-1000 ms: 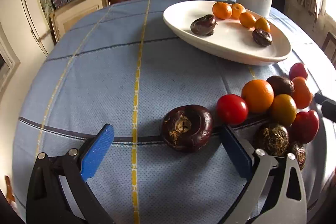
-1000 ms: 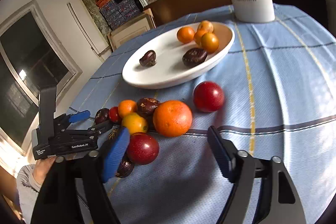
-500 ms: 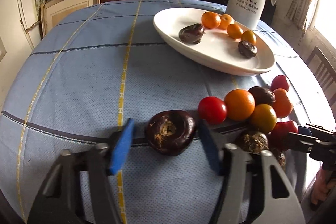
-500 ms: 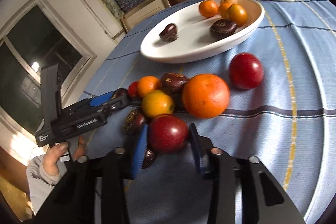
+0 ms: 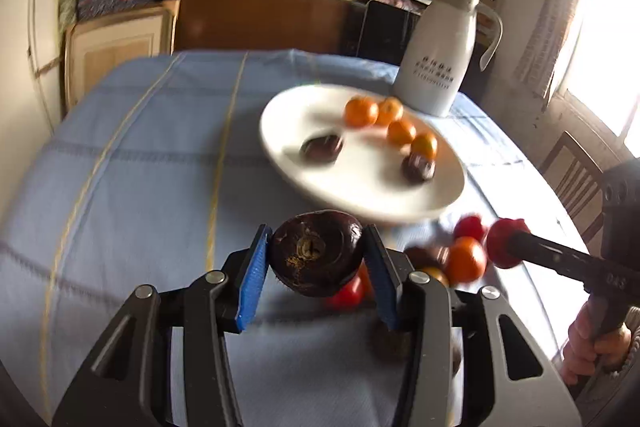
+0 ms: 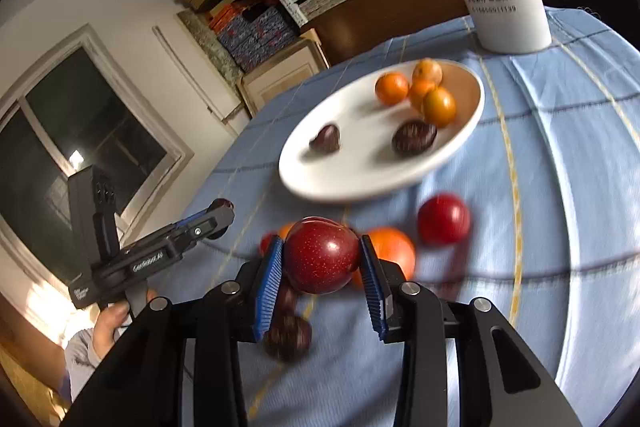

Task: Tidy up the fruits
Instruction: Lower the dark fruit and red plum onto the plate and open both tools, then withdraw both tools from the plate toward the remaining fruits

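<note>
Fruits ride in both grippers above the bench: left gripper (image 5: 316,261) clenched on a dark chestnut (image 5: 316,253), right gripper (image 6: 322,263) grasping a red plum (image 6: 322,255). Round skins could slip out before reaching the white plate (image 5: 360,199), or the carried pieces could collide over it.

Your table (image 5: 132,163) wears a blue cloth with yellow stripes. Directly on it: white plate (image 5: 372,201) at 12 o'clock, white jug (image 5: 438,63) at 1, blurred loose fruit pile (image 5: 460,259) at 3.
</note>
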### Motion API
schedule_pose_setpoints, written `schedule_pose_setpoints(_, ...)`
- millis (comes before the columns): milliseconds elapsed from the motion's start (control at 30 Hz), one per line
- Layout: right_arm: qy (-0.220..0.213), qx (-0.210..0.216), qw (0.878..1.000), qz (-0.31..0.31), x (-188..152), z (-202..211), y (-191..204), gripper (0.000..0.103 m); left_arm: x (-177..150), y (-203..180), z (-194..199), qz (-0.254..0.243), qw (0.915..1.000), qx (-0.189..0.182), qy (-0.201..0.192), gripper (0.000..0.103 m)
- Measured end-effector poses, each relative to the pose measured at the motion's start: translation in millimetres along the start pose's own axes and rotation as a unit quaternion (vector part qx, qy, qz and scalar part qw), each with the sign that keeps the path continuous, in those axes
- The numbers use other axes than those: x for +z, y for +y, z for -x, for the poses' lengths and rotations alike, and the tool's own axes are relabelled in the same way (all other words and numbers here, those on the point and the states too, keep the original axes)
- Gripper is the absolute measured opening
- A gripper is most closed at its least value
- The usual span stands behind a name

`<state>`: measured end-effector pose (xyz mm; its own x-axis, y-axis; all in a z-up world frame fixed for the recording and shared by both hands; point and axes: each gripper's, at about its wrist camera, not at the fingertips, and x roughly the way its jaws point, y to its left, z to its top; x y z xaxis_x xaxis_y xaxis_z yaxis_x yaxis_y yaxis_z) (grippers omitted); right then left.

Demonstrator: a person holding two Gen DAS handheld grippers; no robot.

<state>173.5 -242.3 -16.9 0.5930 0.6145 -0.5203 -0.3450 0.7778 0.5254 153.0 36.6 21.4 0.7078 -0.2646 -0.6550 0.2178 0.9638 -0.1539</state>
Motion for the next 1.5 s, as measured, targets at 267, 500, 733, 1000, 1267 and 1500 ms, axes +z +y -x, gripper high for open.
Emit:
schedule_pose_setpoints(267, 0.033, -0.046, 0.998, -0.010, 75.4, -70.0, -5.5, 0.038, 47.7, -50.8, -64.9, -0.085, 0.9957, 0.012, 0.036, 0.046)
schedule_pose_setpoints(500, 0.077, -0.095, 0.993, 0.002, 82.8, -128.2, -25.7, 0.039, 40.2, -53.0, -122.9, -0.113, 0.9895, 0.028, 0.086, 0.046)
schedule_pose_setpoints(733, 0.064, -0.104, 0.992, 0.022, 81.4, -120.6, -14.3, 0.045, 36.4, -53.2, -124.2, -0.117, 0.9895, 0.040, 0.075, 0.075)
schedule_pose_setpoints(1000, -0.034, -0.079, 0.996, 0.008, 48.7, -26.6, -8.3, 0.062, 17.9, -18.2, -44.2, -0.038, 0.9979, 0.050, -0.011, 0.087)
schedule_pose_setpoints(1267, -0.026, -0.117, 0.993, -0.006, -22.5, -0.7, -21.4, 0.077, -37.6, 28.9, -16.2, 0.050, 0.9958, 0.077, 0.005, 0.093)
schedule_pose_setpoints(1500, -0.027, -0.132, 0.990, -0.028, -30.1, 2.4, -32.4, 0.088, -47.1, 25.7, -12.4, 0.042, 0.9969, 0.064, 0.016, 0.097)
